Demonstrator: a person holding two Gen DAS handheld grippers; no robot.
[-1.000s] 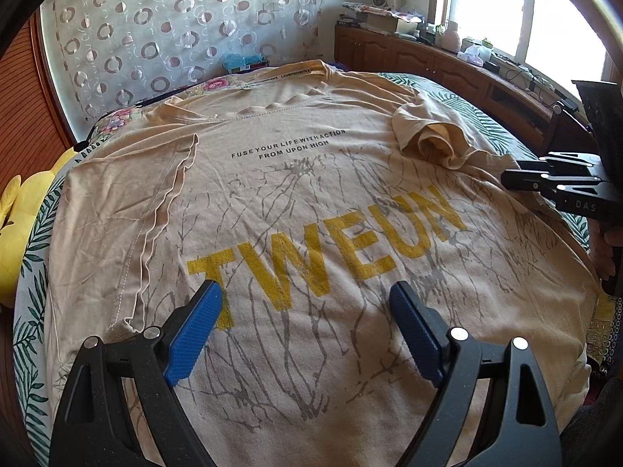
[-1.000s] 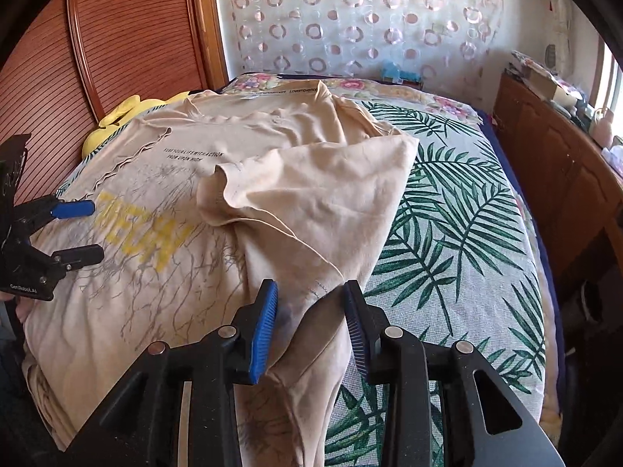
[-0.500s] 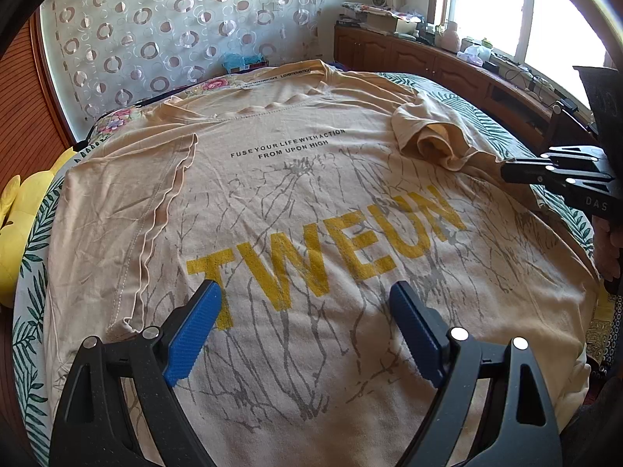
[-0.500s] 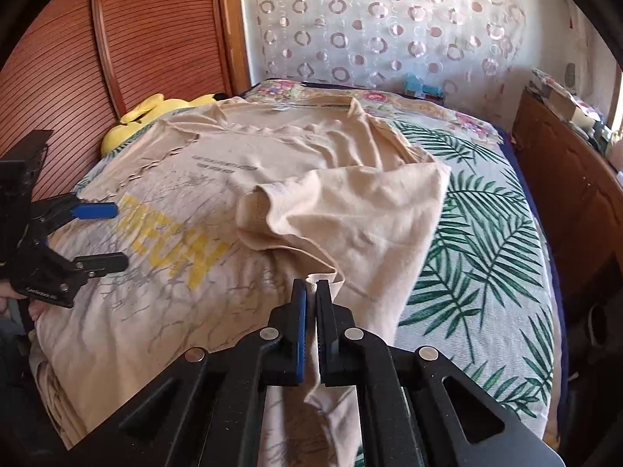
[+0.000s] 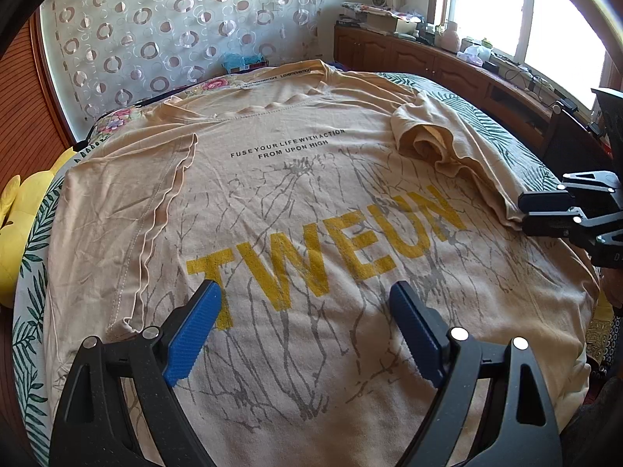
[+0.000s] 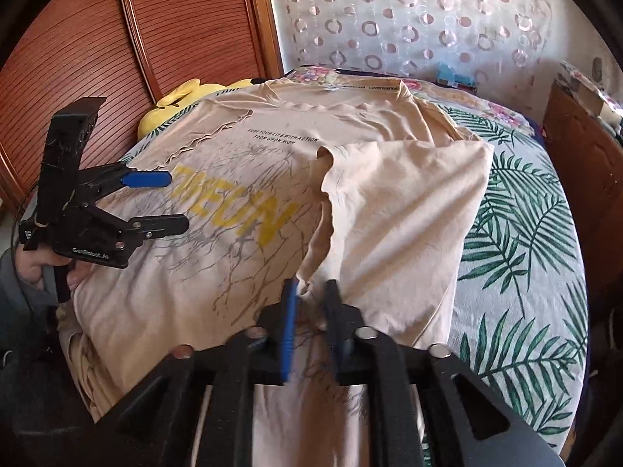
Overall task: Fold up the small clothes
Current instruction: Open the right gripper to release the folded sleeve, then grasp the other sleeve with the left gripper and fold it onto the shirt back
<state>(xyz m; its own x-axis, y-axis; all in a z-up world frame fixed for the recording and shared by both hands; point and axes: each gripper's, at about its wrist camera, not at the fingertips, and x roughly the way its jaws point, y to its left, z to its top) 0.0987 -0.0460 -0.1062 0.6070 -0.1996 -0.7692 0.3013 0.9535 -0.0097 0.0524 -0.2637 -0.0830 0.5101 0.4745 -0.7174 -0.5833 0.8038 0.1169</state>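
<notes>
Right side panel of the T-shirt (image 5: 296, 233) is being folded inward.
Right gripper (image 6: 311, 292) jaws, just reopened slightly, loosely straddle the folded edge; left gripper (image 5: 307, 303) jaws gape empty above the print; the fold should be smoothed straight.

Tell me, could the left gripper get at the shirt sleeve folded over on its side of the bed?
Probably yes. The left gripper hangs open over the shirt, and that folded sleeve lies flat beside it with nothing between them.

Soft matt cloth T-shirt (image 5: 296, 202), ribbed glossy wooden headboard (image 6: 117, 39)
</notes>
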